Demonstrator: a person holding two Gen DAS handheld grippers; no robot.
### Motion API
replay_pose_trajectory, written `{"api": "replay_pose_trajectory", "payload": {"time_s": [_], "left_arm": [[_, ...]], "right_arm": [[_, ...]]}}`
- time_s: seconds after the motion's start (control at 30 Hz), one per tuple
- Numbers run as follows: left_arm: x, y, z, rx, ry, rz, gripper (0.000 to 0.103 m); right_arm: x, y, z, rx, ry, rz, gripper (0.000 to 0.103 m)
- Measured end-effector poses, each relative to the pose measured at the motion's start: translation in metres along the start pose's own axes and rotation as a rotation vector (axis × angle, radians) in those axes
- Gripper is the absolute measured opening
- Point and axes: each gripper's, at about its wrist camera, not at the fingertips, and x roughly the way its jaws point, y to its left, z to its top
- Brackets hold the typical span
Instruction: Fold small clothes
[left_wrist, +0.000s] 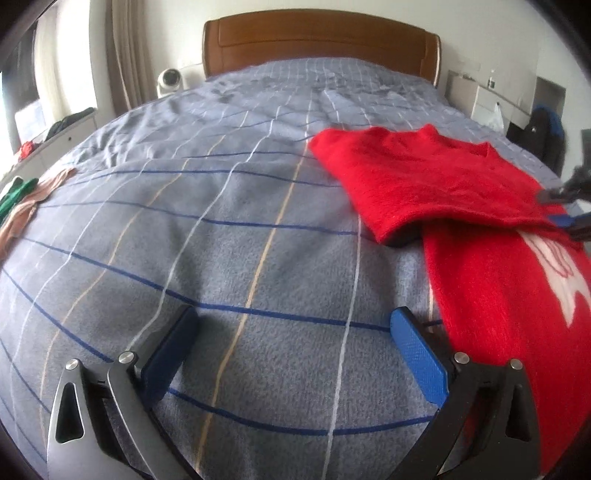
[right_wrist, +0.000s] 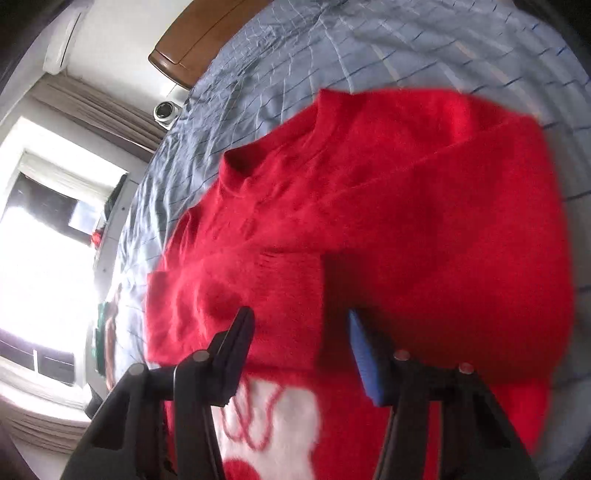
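the red sweater (left_wrist: 436, 184) lies on the bed (left_wrist: 221, 240), over toward its right side, with the collar pointing at the wooden headboard (left_wrist: 317, 44). it looks partly folded: the sleeves (right_wrist: 236, 306) are turned in across the chest, one cuff lying flat over the body, and the white pattern (right_wrist: 273, 424) on the lower front is uncovered. by my reading the sleeve folds are done, and what is left is bringing the hem up over the chest and squaring the bundle

the left hand-held gripper (left_wrist: 291, 332) hovers over bare plaid blanket just beside the sweater's left edge, jaws spread wide and holding nothing. the right hand-held gripper (right_wrist: 299, 332) is over the folded-in cuff, jaws apart with red knit showing between them; it seems released rather than gripping, though the view is blurred

a small heap of other clothes (left_wrist: 22, 206), pinkish and green, waits at the bed's left edge, so more pieces appear to be left after this one
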Motion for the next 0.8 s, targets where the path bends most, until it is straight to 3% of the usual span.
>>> {"api": "replay_pose_trajectory", "payload": {"time_s": [0.07,0.13,0.27,0.43,0.57,0.63,0.7,0.8], "left_arm": [[-0.001,-0.001,-0.001,-0.001,-0.003,-0.003,0.103],[0.0,-0.001,0.0,-0.002,-0.006,-0.006,0.103],[0.002,-0.003,-0.001,0.0,-0.013,-0.001,0.103],[0.001,-0.003,-0.002,0.003,-0.013,0.002,0.103],[0.001,-0.004,-0.002,0.003,-0.013,0.002,0.103],[0.001,-0.003,-0.002,0.002,-0.014,0.002,0.103],[0.002,-0.004,-0.002,0.002,-0.015,0.001,0.103],[0.001,-0.004,-0.002,0.002,-0.016,0.001,0.103]], "right_arm": [[0.005,0.008,0.001,-0.04,0.01,-0.033,0.007],[-0.014,0.019,0.0,-0.083,-0.058,-0.029,0.006],[-0.061,0.028,0.008,-0.198,-0.219,-0.165,0.006],[-0.046,-0.005,0.012,-0.196,-0.191,-0.343,0.008],[-0.047,-0.03,-0.002,-0.126,-0.161,-0.315,0.024],[-0.069,-0.031,-0.02,-0.148,-0.242,-0.29,0.04],[-0.092,-0.033,-0.039,-0.197,-0.328,-0.324,0.071],[-0.119,-0.042,-0.079,-0.279,-0.45,-0.411,0.074]]}}
